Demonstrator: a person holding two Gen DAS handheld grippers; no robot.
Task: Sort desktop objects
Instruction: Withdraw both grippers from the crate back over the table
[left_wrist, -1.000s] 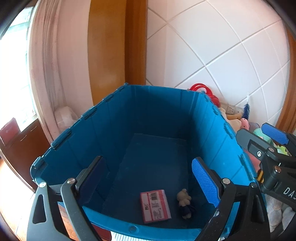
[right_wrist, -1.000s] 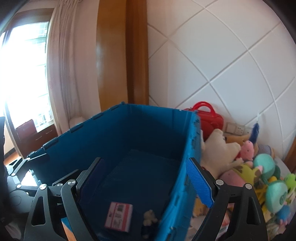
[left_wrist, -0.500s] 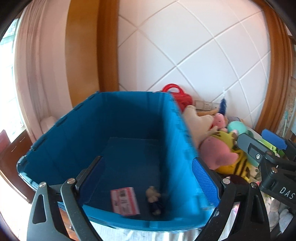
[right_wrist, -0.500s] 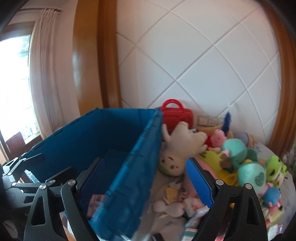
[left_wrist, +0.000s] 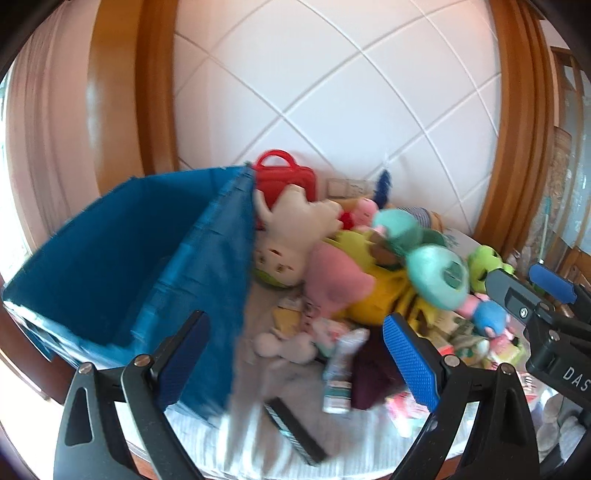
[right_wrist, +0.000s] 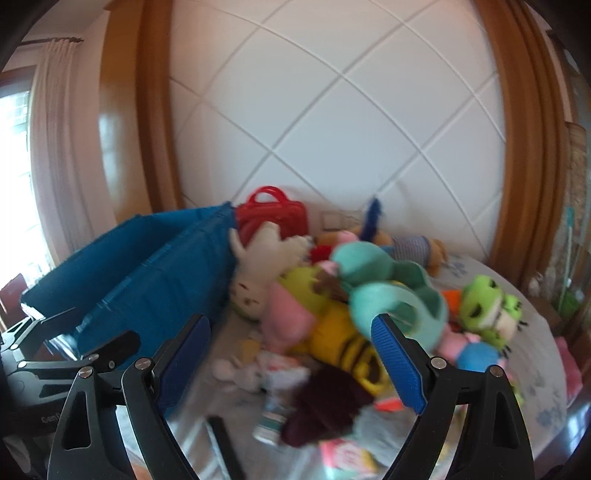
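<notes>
My left gripper (left_wrist: 295, 354) is spread wide and holds nothing; my right gripper (right_wrist: 291, 358) is the same. The blue bin (left_wrist: 122, 258) stands at the tabletop's left edge. Just beside its right wall lies the toy pile (right_wrist: 332, 295): a white plush (left_wrist: 288, 225), a yellow plush (right_wrist: 332, 332), a green frog (right_wrist: 487, 306). A dark maroon cloth (right_wrist: 325, 406) lies near the front edge, blurred.

A smooth plastic blue crate (left_wrist: 155, 254) beside fuzzy cloth plush toys (left_wrist: 332, 277), glossy wood trim (left_wrist: 155, 92), glazed white tiles (left_wrist: 332, 92).
</notes>
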